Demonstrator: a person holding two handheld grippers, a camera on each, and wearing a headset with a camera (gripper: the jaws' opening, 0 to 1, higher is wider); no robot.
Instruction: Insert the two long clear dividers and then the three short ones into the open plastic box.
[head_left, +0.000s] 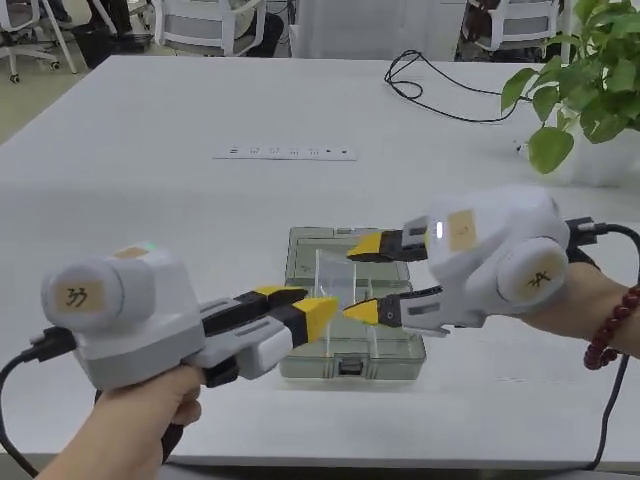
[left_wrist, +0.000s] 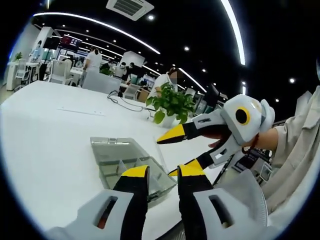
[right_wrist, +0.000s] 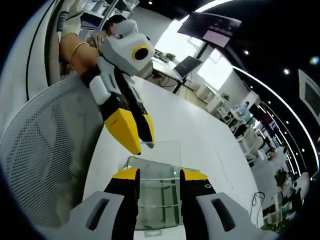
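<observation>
Left gripper (head_left: 315, 302) jaws pinch clear divider (right_wrist: 167, 152) above box (head_left: 310, 245). Right gripper (head_left: 362, 279) jaws released, crowding from opposite side. Plant (head_left: 590, 80), cable (head_left: 392, 75), power strip (head_left: 285, 153) on counter (head_left: 140, 200), upper frame.

Your left tool (head_left: 305, 303) hides the box's (head_left: 395, 366) near corner; whether it grips the clear divider (right_wrist: 165, 155) is unclear.

This was an open-plan office. A long white table (head_left: 200, 150) carried a white power strip (head_left: 285, 153), a looped black cable (head_left: 440, 85) and, at the right, a leafy green potted plant (head_left: 585, 90), with white swivel chairs (head_left: 205, 25) along its far edge. Overhead ran curved white strip lights (left_wrist: 235, 30) and a square ceiling air-conditioning vent (left_wrist: 130, 7), and dark flat monitors (right_wrist: 210, 27) stood on far desks.
</observation>
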